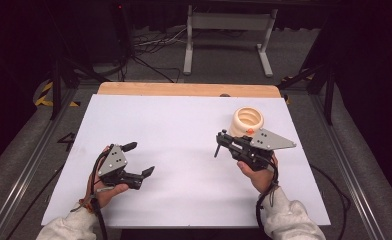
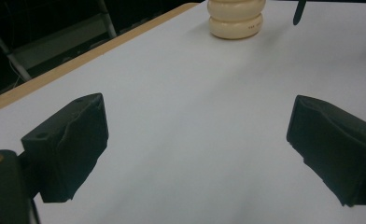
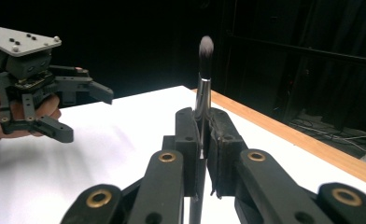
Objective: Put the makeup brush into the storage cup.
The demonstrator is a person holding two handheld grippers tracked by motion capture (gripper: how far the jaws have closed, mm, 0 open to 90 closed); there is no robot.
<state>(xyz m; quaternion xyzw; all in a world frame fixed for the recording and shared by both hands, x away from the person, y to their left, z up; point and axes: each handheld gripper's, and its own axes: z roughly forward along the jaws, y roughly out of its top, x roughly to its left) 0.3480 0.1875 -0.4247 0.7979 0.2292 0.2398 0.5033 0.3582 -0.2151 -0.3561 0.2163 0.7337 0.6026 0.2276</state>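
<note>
right gripper point(image 3: 203, 122) clamps brush point(image 3: 204, 77), upright, bristles up | left gripper point(image 1: 138, 159) jaws spread, empty | holder point(image 1: 247, 121) on desk point(image 1: 184, 130)

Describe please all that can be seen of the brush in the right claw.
The brush is a slim makeup-type brush: a rounded tuft of dark bristles with paler tips, a shiny metal ferrule under it, and a thin dark handle. It stands upright in the right gripper view, clamped by its handle between the shut jaws of the right claw, bristles uppermost. It touches nothing else. In the high view it shows as a thin dark stick above the white table.
</note>
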